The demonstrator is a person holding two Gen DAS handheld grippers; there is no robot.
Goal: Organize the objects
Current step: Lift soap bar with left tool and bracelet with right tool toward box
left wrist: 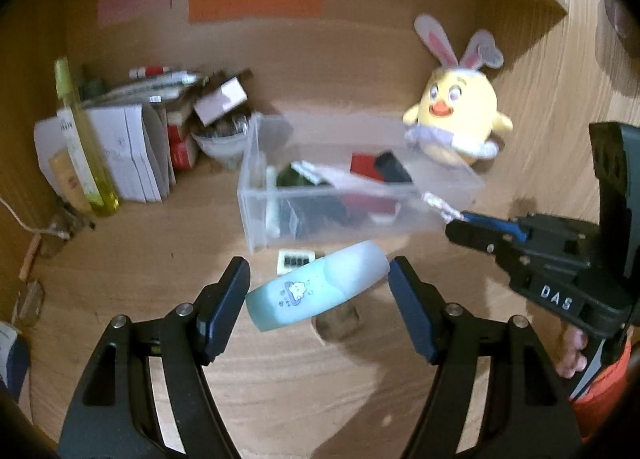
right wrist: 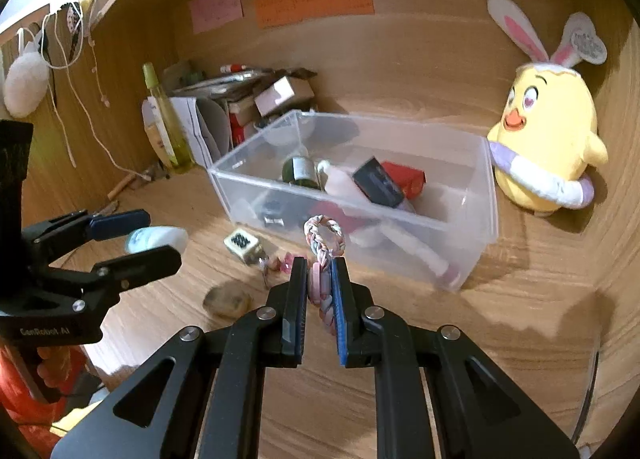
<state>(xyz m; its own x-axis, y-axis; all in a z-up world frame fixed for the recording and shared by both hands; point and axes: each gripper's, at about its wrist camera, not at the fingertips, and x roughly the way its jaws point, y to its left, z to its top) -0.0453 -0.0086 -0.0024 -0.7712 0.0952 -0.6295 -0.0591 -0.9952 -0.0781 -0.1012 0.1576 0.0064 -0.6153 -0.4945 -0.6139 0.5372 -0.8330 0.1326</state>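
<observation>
My left gripper [left wrist: 318, 283] is shut on a pale teal capsule-shaped case [left wrist: 316, 291] with a small cloud print, held above the desk in front of the clear plastic bin [left wrist: 256, 195]. My right gripper [right wrist: 323, 271] is shut on a pink-and-white braided loop [right wrist: 323, 237], held just before the bin's [right wrist: 472, 227] near wall. The bin holds several small boxes and bottles. In the right wrist view the left gripper [right wrist: 154, 237] with the case [right wrist: 156, 239] is at the left. In the left wrist view the right gripper [left wrist: 456, 219] is at the right, with the loop [left wrist: 438, 205] at its tip.
A white die-like keychain [right wrist: 242, 243] and a brown stone [right wrist: 227, 301] lie on the desk before the bin. A yellow chick plush [right wrist: 548, 139] sits right of the bin. A yellow-green bottle [right wrist: 166, 119], papers and small boxes crowd the back left corner.
</observation>
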